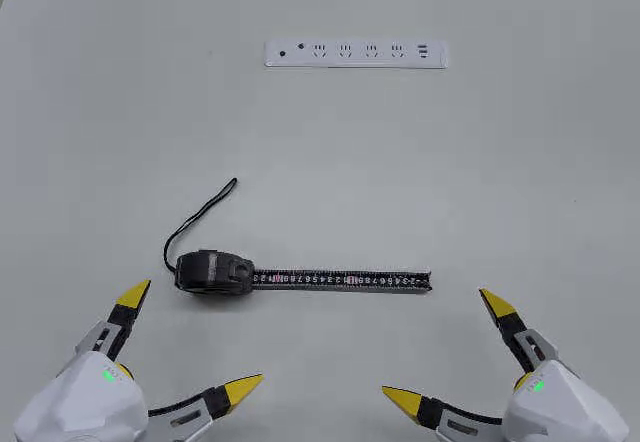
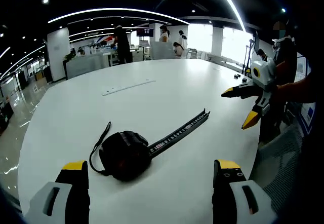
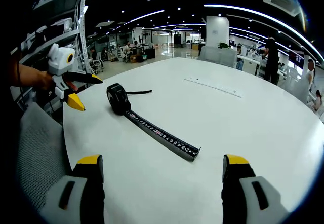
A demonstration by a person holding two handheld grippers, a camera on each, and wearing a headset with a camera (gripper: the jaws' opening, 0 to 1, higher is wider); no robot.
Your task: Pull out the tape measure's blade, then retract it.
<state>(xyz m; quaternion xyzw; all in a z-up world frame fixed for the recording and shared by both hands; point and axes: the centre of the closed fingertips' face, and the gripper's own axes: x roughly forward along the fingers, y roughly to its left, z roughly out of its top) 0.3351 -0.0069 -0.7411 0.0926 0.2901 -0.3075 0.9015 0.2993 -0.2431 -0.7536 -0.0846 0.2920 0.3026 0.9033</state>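
A black tape measure (image 1: 213,271) lies on the white table, its wrist strap (image 1: 195,218) curling away behind it. Its dark blade (image 1: 342,281) is pulled out to the right and lies flat, ending at a hook (image 1: 428,282). My left gripper (image 1: 188,346) hovers open just in front of the case, touching nothing. My right gripper (image 1: 442,350) is open near the blade's tip, also apart from it. In the left gripper view the case (image 2: 125,154) sits between the jaws' lines, and the right gripper (image 2: 242,107) shows beyond. The right gripper view shows the blade (image 3: 161,136) and the left gripper (image 3: 83,90).
A white power strip (image 1: 356,53) lies flat at the far side of the table (image 1: 500,182). Around the table is an open office with desks, shelving and people standing far off.
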